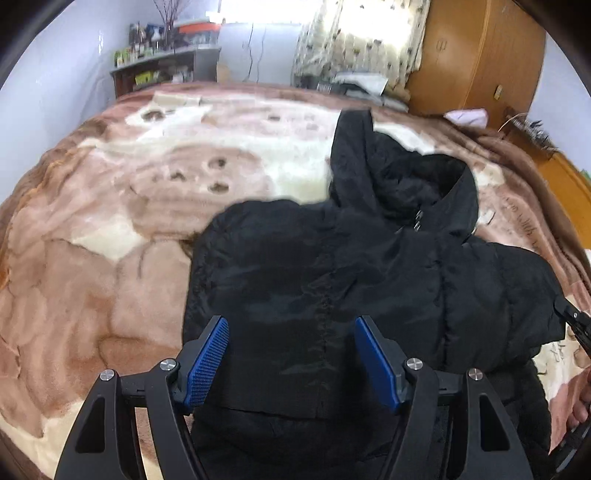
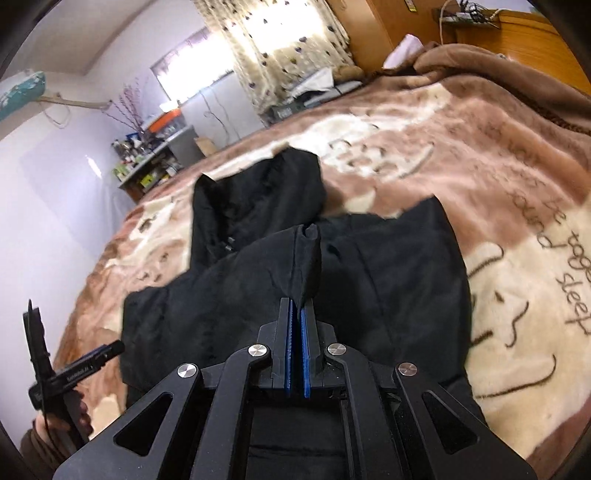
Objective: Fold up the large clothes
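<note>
A large black padded jacket (image 1: 332, 280) lies on the brown and cream blanket (image 1: 110, 229), its hood (image 1: 399, 173) pointing to the far side. My left gripper (image 1: 291, 354) is open, its blue pads over the jacket's near part, holding nothing. In the right wrist view the jacket (image 2: 388, 266) lies spread on the blanket (image 2: 517, 229). My right gripper (image 2: 296, 314) is shut on a raised fold of the jacket's fabric (image 2: 308, 258). The left gripper (image 2: 74, 373) shows at the left edge there.
A cluttered shelf (image 1: 162, 66) stands at the far wall. A curtained window (image 1: 354, 33) and a wooden wardrobe (image 1: 476, 55) are at the far right. A wooden headboard (image 2: 517, 29) borders the bed in the right wrist view.
</note>
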A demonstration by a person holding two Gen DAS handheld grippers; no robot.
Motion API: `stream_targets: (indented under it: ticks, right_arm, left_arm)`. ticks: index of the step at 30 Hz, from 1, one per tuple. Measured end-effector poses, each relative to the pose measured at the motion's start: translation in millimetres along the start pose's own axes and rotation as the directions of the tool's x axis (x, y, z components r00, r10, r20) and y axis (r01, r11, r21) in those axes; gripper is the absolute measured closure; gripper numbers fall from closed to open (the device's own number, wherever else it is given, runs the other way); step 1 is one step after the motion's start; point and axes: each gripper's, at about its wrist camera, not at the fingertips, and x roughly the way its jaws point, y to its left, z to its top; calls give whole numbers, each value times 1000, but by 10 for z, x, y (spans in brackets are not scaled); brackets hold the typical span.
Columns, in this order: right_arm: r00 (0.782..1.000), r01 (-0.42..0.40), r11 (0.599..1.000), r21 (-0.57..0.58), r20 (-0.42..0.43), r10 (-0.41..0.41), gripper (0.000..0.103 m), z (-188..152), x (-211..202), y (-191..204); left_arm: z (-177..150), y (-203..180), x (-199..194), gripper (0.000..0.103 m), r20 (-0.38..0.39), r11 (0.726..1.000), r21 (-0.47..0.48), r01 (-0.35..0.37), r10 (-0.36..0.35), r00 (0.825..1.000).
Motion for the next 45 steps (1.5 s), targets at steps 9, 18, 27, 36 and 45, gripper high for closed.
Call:
stream_targets:
  ticks: [9,18,27,36,45]
  right_arm:
    - [985,137,989,-46,-103,-141,89,-138,373,-111]
    - [988,150,972,-178,49,-143,61,60,-44,359]
    - [966,37,967,-253,-238,-100,60,-138,771,519]
    - [981,-92,990,-105,-181,72,57,709,519,276]
    - [990,-50,991,123,-129,66,40,1847,1028,-138]
  left_arm:
    - [-32,76,283,32,-66,999,-4,-52,51,996]
    - [117,92,-91,32,10,1000,7,-4,4,1000]
    - [341,-171,-97,21,-31,994,98,53,-51,998]
    - [1051,-160,13,21,-32,990,85,115,-112,993]
    - [2184,-295,455,15,-34,979,-65,196,-198,980]
